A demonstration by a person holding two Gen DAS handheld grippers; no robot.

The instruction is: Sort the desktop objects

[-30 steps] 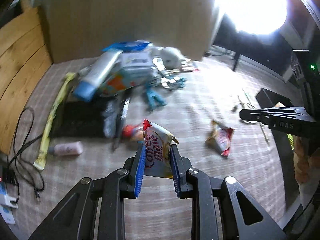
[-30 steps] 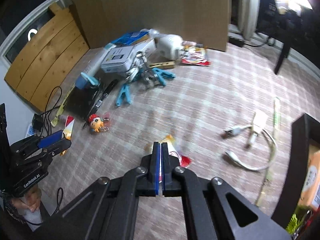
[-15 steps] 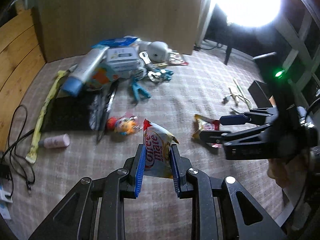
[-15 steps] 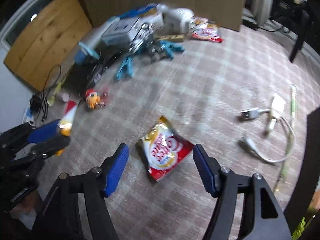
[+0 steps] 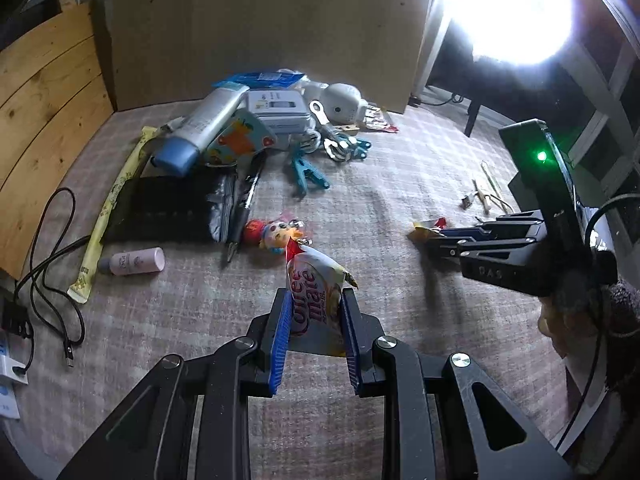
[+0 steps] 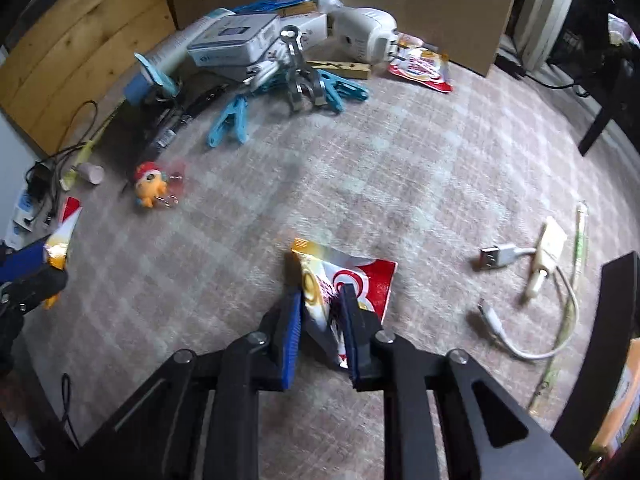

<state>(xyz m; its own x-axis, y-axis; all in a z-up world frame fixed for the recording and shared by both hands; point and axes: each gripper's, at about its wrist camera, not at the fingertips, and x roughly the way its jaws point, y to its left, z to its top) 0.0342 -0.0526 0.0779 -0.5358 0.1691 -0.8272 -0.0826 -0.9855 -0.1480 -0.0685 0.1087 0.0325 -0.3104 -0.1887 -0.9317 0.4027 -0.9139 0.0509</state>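
Observation:
My left gripper (image 5: 314,300) is shut on a white Coffee Mate sachet (image 5: 314,288) and holds it upright above the checked cloth. It also shows at the left edge of the right wrist view (image 6: 60,240). My right gripper (image 6: 320,300) is closed around a red and white snack sachet (image 6: 352,280) that lies on the cloth. In the left wrist view the right gripper (image 5: 434,240) reaches in from the right, with the sachet's end (image 5: 428,226) at its tips.
A pile at the back holds a blue-capped tube (image 5: 200,128), a white box (image 5: 278,106), blue clips (image 6: 228,124), a white round device (image 6: 362,32) and another sachet (image 6: 422,68). A toy figure (image 6: 150,186), a pink bottle (image 5: 134,261) and white USB cables (image 6: 528,280) lie around.
My right gripper opened wide, came down over the red and white sachet and closed on it. My left gripper kept hold of the Coffee Mate sachet.

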